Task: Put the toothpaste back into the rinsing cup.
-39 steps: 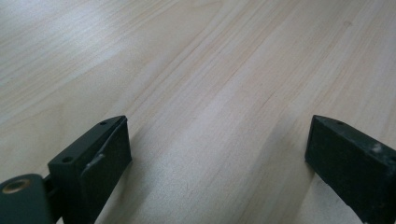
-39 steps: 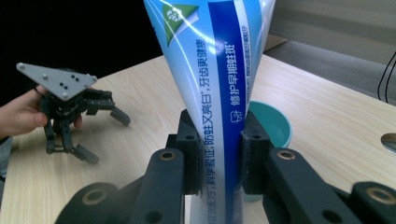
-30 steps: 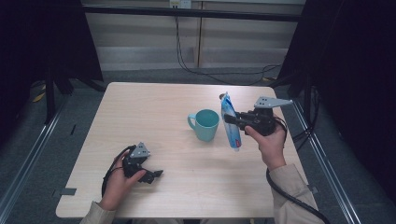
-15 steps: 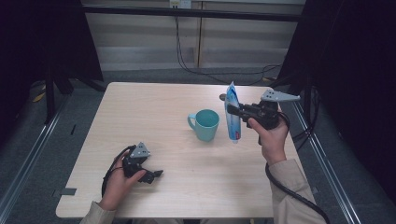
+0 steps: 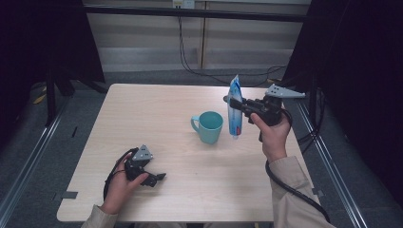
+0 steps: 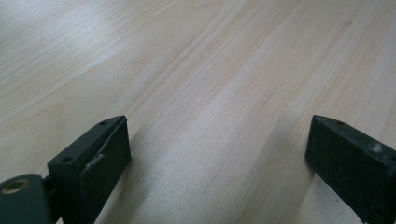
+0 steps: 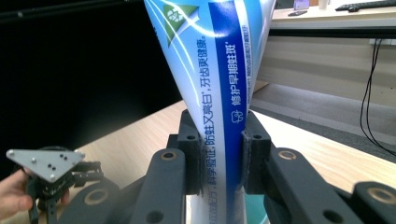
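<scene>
The toothpaste tube (image 5: 235, 107), held upright right of centre in the high view just beside the teal mug (image 5: 208, 127), could have slipped or tipped, since the right gripper (image 5: 234, 103) pinched only its soft, flattening body. It ran vertically between those closed jaws (image 7: 219, 154); the left gripper (image 5: 154, 179) rested open-jawed on the surface (image 5: 157, 109), lower left

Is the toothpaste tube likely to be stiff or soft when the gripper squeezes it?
Probably soft: the toothpaste tube narrows where the right gripper clamps it. Its glossy skin may slip. Held upright beside the mug, it looks light.
</scene>
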The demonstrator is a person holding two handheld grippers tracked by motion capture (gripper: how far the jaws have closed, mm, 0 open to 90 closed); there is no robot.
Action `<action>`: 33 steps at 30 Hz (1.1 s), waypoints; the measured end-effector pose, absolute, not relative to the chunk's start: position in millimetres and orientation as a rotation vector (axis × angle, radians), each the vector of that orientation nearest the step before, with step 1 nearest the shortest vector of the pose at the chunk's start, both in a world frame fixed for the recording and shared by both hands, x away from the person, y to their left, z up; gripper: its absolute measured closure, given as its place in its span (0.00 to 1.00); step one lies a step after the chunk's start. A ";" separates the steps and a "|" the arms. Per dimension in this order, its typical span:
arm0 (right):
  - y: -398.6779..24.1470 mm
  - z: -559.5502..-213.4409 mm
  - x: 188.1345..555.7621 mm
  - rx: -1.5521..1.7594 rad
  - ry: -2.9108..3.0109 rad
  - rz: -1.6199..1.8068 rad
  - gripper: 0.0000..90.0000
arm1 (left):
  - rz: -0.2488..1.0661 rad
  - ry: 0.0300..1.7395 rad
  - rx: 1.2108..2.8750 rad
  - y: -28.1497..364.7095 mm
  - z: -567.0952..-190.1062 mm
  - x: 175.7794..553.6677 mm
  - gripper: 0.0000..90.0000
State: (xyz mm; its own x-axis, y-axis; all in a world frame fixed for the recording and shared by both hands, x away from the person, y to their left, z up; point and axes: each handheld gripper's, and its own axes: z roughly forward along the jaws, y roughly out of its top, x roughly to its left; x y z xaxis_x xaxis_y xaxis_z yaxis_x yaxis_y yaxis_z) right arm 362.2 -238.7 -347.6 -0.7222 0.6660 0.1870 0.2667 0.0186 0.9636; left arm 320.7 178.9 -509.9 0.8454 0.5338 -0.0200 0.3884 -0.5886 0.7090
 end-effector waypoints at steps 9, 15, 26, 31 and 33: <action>-234.7 -342.6 367.8 0.959 1.958 1.773 0.83 | 0.251 0.667 2.271 179.0 -509.9 320.8 0.07; -233.6 -339.1 371.3 0.955 1.953 1.765 0.83 | 0.246 0.678 2.259 178.3 -510.4 320.2 0.07; -227.8 -329.5 378.8 0.937 1.954 1.771 0.83 | 0.250 0.674 2.261 178.5 -510.3 320.5 0.07; -224.2 -324.7 381.8 0.928 1.954 1.774 0.83 | 0.250 0.677 2.258 178.4 -510.3 320.4 0.07; -222.9 -323.0 383.1 0.919 1.959 1.770 0.83 | 0.250 0.676 2.258 178.4 -510.3 320.4 0.07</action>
State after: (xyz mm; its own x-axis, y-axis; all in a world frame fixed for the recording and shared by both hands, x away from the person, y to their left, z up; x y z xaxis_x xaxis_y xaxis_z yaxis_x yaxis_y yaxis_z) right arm 383.1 -222.9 -323.0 -0.7308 0.6621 0.1660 0.2320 0.0123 0.9726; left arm 320.4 178.4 -510.3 0.8412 0.5402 -0.0262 0.3932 -0.5776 0.7154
